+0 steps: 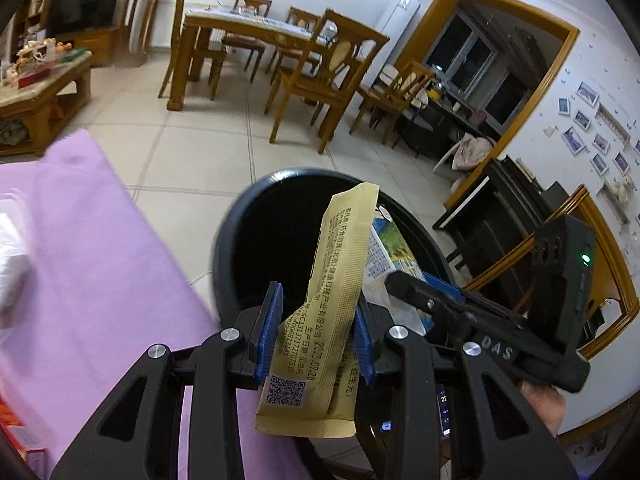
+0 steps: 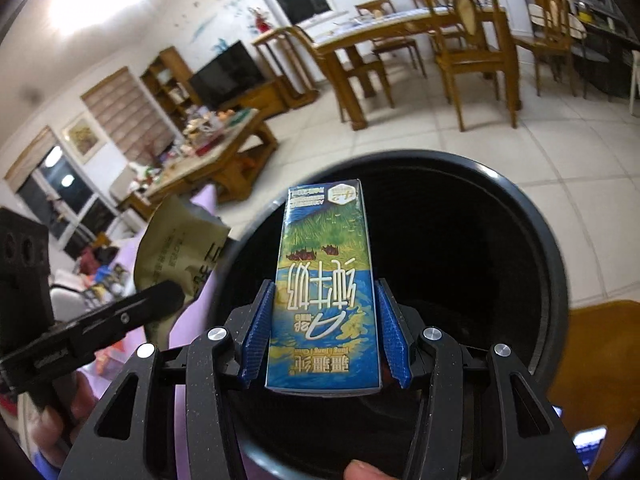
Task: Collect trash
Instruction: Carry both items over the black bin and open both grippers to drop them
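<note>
The left gripper pinches a yellow snack wrapper between its blue pads, and the right gripper clamps a blue milk carton; both items hang over the mouth of the black trash bin. The wrapper sits near the bin's rim on the side of the purple cloth (it is light and floppy), so on release it could drift or catch the edge and land outside. The two grippers are close together and might knock as they open.
</note>
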Available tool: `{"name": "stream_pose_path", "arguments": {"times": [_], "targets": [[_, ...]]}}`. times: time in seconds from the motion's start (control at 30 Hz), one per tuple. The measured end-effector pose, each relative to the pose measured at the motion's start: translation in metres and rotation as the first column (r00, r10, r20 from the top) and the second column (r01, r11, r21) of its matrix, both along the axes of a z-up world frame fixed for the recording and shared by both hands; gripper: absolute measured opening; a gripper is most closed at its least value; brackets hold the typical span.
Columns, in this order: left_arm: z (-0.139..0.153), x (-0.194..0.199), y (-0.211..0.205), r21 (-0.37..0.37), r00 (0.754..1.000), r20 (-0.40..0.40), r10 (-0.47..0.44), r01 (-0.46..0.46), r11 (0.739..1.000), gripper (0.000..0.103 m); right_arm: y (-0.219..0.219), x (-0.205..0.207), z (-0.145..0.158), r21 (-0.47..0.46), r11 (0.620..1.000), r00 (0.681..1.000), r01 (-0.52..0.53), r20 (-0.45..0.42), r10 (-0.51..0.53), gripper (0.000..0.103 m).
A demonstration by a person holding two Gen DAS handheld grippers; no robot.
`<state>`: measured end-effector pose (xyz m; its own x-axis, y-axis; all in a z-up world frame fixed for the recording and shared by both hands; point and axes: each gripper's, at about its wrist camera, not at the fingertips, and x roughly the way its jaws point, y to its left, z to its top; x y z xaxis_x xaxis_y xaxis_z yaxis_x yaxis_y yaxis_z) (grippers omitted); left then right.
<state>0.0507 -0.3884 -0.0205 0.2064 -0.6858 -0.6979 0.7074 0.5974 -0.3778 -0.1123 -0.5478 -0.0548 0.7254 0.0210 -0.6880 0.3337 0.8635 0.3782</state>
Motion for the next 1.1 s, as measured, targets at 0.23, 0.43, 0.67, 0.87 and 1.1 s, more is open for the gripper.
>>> {"name": "stream_pose_path", "arguments": {"times": [0.23,0.43,0.67,0.87,1.1], "targets": [[-0.024,0.001,-0.037,0.064,1.000,-0.001,-0.008,0.008,0.998,0.033,-0.012,-0.003,-0.021,-0.029,1.000,0.999,0.010,-0.050,-0.011,0.050],[-0.038,-0.001,-0.046,0.145,0.999,0.029,-0.019,0.015,0.989,0.033,-0.007,0.008,-0.026,-0.065,0.998,0.998,-0.002,-0.070,-0.002,0.050],[-0.040,-0.010,-0.050,0.182,0.996,0.082,-0.047,0.031,0.983,0.033,0.001,0.018,-0.026,-0.107,0.994,0.996,-0.008,-0.085,-0.002,0.050],[-0.041,-0.013,-0.054,0.192,0.995,0.086,-0.058,0.041,0.981,0.033,0.003,0.020,-0.025,-0.114,0.993,0.996,-0.006,-0.086,-0.004,0.050],[-0.041,-0.014,-0.056,0.195,0.995,0.085,-0.059,0.041,0.980,0.036,0.001,0.021,-0.022,-0.117,0.993,0.996,-0.012,-0.085,0.002,0.052]]}}
